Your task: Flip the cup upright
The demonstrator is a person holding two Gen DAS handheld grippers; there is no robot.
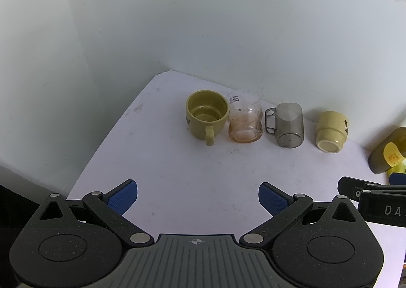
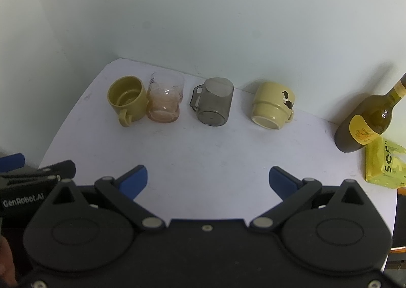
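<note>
A: 4 cups line the back of the white table [image 2: 203, 150]. Which are inverted?

B: The smoky grey translucent plastic mug [image 2: 214, 104] and the pale yellow ceramic mug [image 2: 272, 106], base-up, right of the olive ceramic mug [image 2: 127, 98] and pink-tinted glass tumbler [image 2: 166, 97].

A: Tongs?

B: Left gripper [image 1: 198, 197] and right gripper [image 2: 208, 180] both wide, empty, well short.

A: Risk?

B: Probably a smooth wall slipping mid-turn, or knocking the tumbler or the dark green glass bottle [image 2: 368, 120].

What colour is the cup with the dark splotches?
Pale yellow cup, lying on its side; right wrist view shows it best.
</note>
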